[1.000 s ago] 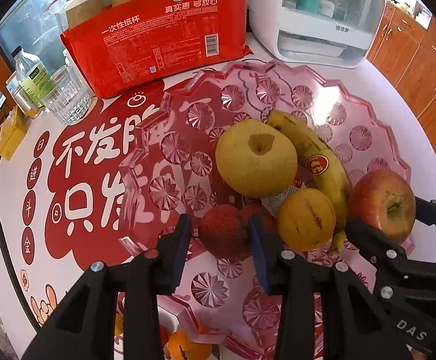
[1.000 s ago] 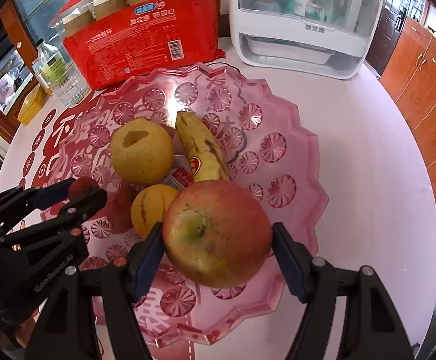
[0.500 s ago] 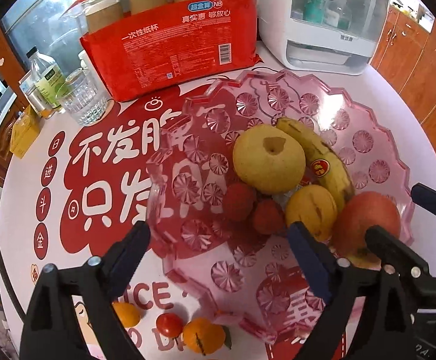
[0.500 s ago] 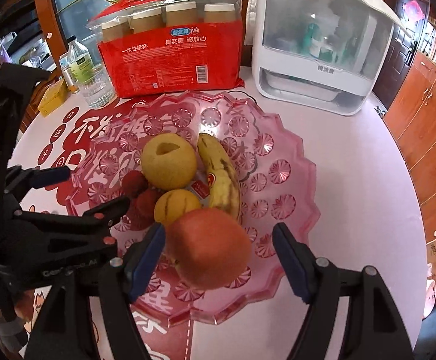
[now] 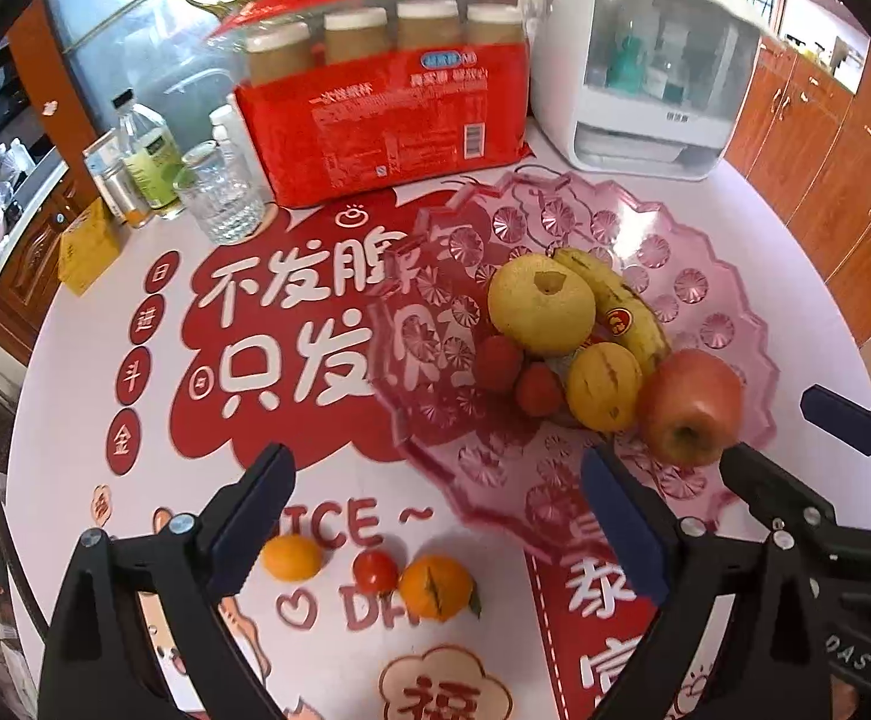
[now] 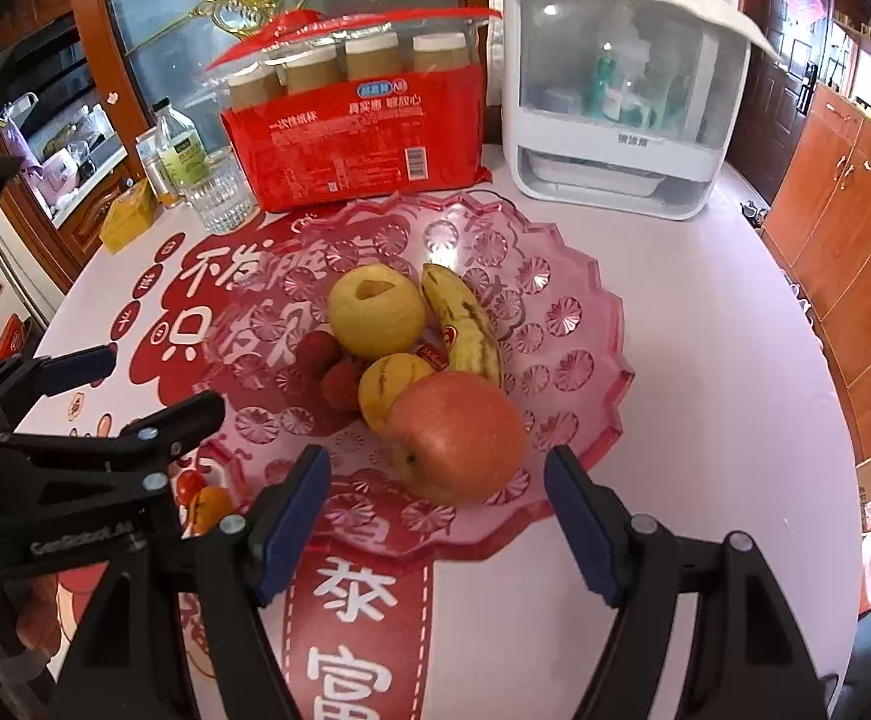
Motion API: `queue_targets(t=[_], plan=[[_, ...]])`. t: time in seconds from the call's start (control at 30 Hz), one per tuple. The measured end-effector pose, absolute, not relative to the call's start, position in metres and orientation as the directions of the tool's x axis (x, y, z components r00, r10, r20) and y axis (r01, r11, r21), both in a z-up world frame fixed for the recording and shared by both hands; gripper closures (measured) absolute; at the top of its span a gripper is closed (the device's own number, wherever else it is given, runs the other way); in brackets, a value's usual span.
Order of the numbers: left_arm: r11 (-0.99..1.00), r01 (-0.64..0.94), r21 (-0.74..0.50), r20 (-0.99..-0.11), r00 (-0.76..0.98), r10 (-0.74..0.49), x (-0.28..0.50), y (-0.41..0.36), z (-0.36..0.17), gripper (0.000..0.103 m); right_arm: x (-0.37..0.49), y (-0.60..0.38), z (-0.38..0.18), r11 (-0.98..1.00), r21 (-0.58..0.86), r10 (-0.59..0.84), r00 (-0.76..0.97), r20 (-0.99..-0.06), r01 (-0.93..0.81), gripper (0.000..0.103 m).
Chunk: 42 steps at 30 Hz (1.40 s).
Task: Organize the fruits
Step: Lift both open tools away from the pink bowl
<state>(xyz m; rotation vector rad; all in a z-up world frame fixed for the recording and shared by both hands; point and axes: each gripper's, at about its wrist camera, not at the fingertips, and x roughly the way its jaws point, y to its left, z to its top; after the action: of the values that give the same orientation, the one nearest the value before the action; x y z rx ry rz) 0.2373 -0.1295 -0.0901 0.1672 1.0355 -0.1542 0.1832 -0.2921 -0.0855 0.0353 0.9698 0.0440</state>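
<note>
Both grippers, left [image 5: 435, 516] and right [image 6: 438, 516], have backed off the dish [image 6: 585, 360], jaws spread, empty; apple [image 6: 456, 435] rests at its near edge, three small fruits [image 5: 375, 573] remain outside.

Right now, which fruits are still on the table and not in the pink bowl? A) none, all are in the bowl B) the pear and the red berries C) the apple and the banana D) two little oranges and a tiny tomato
D: two little oranges and a tiny tomato lie on the table in front of the pink bowl, while the apple, banana and pear sit inside it.
</note>
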Motion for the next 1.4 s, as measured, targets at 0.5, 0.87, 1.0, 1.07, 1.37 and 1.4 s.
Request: queue_targets(t=[0.5, 0.87, 1.0, 1.07, 1.37, 1.4], plan=[[0.985, 0.165, 0.042, -0.827, 0.559, -0.058, 0.171, -0.094, -0.053, 0.0, 0.137, -0.275, -0.052, 0.996, 0.085, 0.073, 0.622, -0.779, -0.01, 0.029], [0.989, 0.142, 0.053, -0.812, 0.582, -0.04, 0.131, -0.065, -0.043, 0.0, 0.113, -0.253, -0.041, 0.995, 0.096, 0.095, 0.653, -0.752, -0.034, 0.029], [0.99, 0.129, 0.057, -0.812, 0.583, -0.029, 0.122, -0.053, -0.043, 0.0, 0.108, -0.244, -0.041, 0.994, 0.099, 0.106, 0.651, -0.751, -0.048, 0.029], [0.99, 0.126, 0.061, -0.812, 0.584, -0.024, 0.119, -0.048, -0.044, 0.0, 0.106, -0.24, -0.042, 0.993, 0.1, 0.114, 0.647, -0.754, -0.058, 0.029], [0.988, 0.094, 0.125, -0.796, 0.604, 0.043, 0.109, -0.023, -0.047, 0.0, 0.102, -0.221, -0.05, 0.994, 0.059, 0.107, 0.631, -0.769, -0.097, 0.029], [0.988, 0.088, 0.124, -0.8, 0.598, 0.047, 0.11, -0.018, -0.048, 0.0, 0.102, -0.218, -0.052, 0.993, 0.055, 0.109, 0.629, -0.77, -0.105, 0.029]])
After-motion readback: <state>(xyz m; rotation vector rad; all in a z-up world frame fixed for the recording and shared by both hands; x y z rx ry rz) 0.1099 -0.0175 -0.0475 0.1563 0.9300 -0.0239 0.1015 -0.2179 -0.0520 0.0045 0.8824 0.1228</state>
